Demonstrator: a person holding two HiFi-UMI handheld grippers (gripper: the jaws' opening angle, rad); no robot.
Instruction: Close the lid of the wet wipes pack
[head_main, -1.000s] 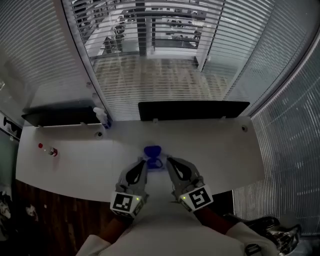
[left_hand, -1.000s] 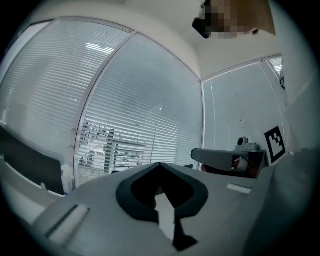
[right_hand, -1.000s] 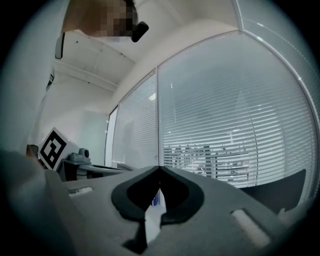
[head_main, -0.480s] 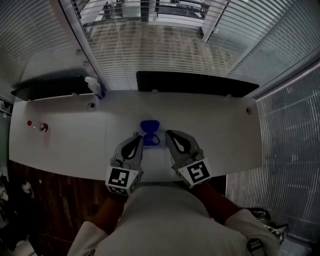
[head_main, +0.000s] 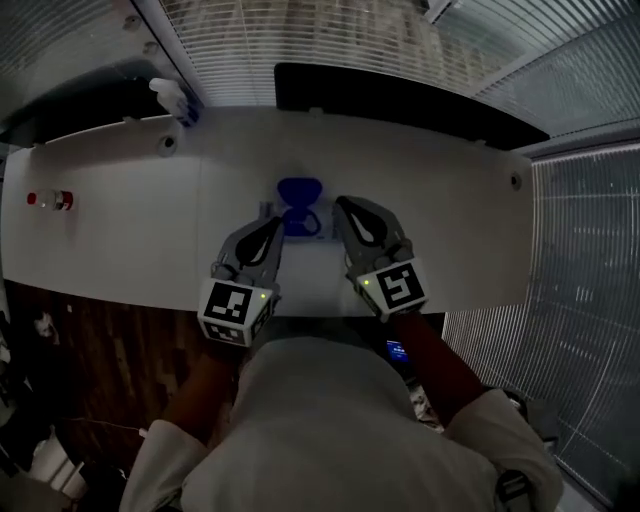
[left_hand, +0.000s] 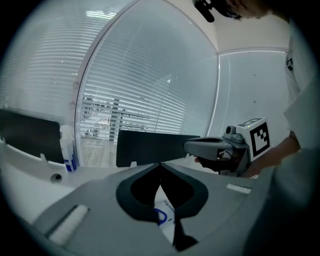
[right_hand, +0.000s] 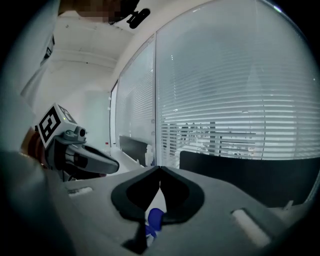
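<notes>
A long white table (head_main: 120, 240) runs across the room in front of a wall of glass hung with slatted blinds (head_main: 300, 40). A flat black panel (head_main: 400, 95) stands along the table's far edge. The person stands at the near edge in light sleeves, with a claw in each hand and both held out over the tabletop.

The left gripper (head_main: 278, 222) and the right gripper (head_main: 338, 204) sit side by side, a little apart, each angled slightly inward and tipped gently downward. Each one's own view shows its jaws brought together at the tips with nothing caught between them.

The wet wipes pack (head_main: 303, 222) lies on the table between the two tips and just ahead of them. I cannot tell whether either claw touches it. Its round blue lid (head_main: 299, 190) is flipped up on the far side, not yet closed.

A white spray bottle (head_main: 172, 98) with a blue label stands at the table's far left. A small red object (head_main: 62, 199) sits near the left end, well apart from the pack.
</notes>
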